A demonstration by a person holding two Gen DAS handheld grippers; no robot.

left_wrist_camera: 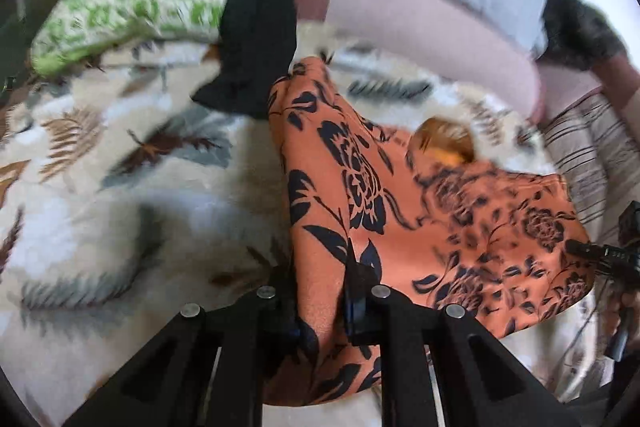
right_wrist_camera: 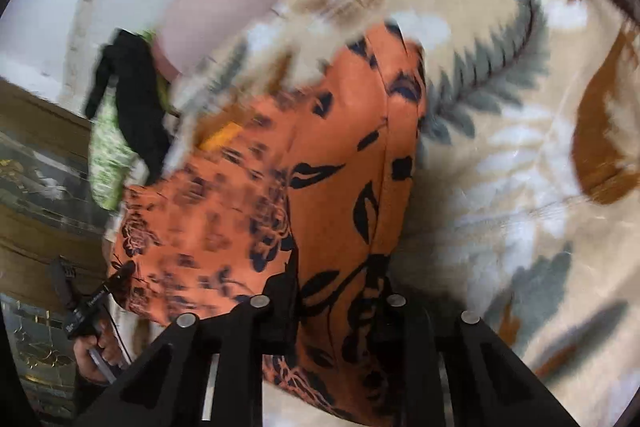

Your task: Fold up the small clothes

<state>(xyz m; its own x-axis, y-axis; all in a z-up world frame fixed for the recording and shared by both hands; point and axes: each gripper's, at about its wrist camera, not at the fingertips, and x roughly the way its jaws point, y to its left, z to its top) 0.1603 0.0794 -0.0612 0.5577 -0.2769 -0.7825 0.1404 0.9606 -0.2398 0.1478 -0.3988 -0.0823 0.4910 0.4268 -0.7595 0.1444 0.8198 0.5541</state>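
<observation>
Orange cloth (left_wrist_camera: 360, 195) with dark flowers lies on a leaf-print blanket (left_wrist_camera: 120, 155), one edge pinched in the left claw (left_wrist_camera: 320, 311) and another in the right claw (right_wrist_camera: 336, 311); black garment (left_wrist_camera: 256, 27) lies beyond, well apart.

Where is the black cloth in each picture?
Left wrist view: the black cloth hangs at top centre, partly over the green patterned cloth.
Right wrist view: the black cloth is at middle left, against the green patterned cloth.
Shared landmark: the orange flowered garment in front of both tongs.
</observation>
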